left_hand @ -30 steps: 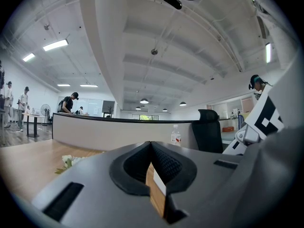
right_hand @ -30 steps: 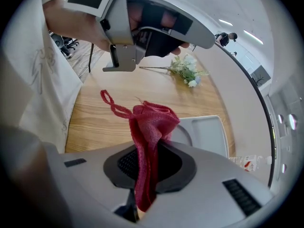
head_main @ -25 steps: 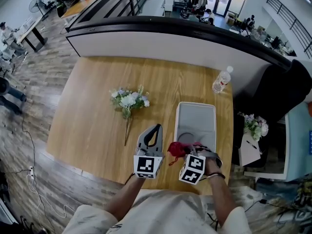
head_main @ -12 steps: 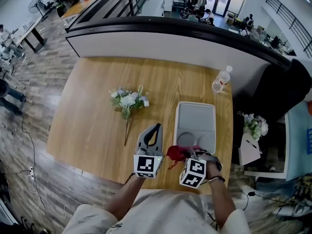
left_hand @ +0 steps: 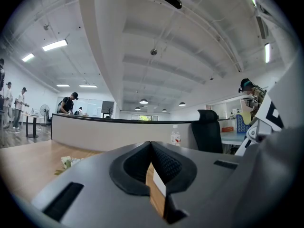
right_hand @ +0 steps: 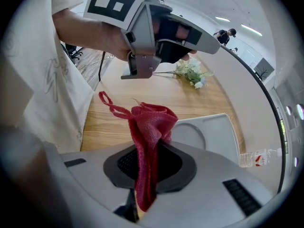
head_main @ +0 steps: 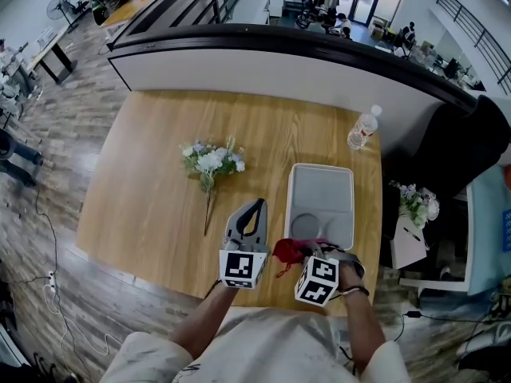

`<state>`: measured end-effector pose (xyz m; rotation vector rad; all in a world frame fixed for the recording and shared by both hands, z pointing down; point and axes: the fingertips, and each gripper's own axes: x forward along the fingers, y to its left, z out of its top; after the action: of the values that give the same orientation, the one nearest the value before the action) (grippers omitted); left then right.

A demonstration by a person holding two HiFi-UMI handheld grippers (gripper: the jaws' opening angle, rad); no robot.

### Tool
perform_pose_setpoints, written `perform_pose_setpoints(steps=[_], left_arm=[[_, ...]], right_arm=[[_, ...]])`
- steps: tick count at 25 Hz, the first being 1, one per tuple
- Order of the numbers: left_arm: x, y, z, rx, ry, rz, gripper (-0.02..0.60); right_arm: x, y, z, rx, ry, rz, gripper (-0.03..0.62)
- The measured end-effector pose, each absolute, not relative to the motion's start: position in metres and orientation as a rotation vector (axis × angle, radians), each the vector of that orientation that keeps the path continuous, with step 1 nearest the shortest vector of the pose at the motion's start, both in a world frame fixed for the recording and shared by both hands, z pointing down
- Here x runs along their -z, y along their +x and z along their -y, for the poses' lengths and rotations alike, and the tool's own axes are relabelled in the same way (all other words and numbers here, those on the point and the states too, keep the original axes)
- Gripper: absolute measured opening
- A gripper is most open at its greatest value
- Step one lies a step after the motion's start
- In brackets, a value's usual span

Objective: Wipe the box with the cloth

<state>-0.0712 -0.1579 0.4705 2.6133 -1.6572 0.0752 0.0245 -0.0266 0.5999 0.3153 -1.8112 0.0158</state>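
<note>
Cloth [right_hand: 152, 122] red, coarse-knit, bunched | clamped in right tool [right_hand: 148, 161] | box [head_main: 321, 194] grey, rectangular

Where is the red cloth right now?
Low in the head view, right of centre: the red cloth is pinched between the fingers of the right gripper, by the grey box's near left corner.

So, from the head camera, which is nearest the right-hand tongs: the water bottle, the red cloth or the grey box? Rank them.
1. red cloth: clamped in the right tongs, at the near edge of the table.
2. grey box: just ahead of the tongs, on the table's right side.
3. water bottle: beyond the box, far right corner.
</note>
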Motion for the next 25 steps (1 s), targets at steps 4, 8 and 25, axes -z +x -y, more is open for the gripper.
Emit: perform_pose_setpoints(steps=[4, 8, 25], left_arm=[[-0.472, -0.07, 0.157, -0.08, 2.616, 1.646, 0.014], [-0.473, -0.069, 0.158, -0.084, 2.619, 1.643, 0.014], [-0.48, -0.061, 0.164, -0.141, 2.609, 1.607, 0.014]], right_arm=[[-0.598, 0.024, 0.021, -0.018, 0.293, 1.821, 0.061], [-0.596, 0.023, 0.013, -0.053, 0.278, 1.849, 0.061], [-0.567, 0.03, 0.006, -0.254, 0.383, 2.134, 0.061]])
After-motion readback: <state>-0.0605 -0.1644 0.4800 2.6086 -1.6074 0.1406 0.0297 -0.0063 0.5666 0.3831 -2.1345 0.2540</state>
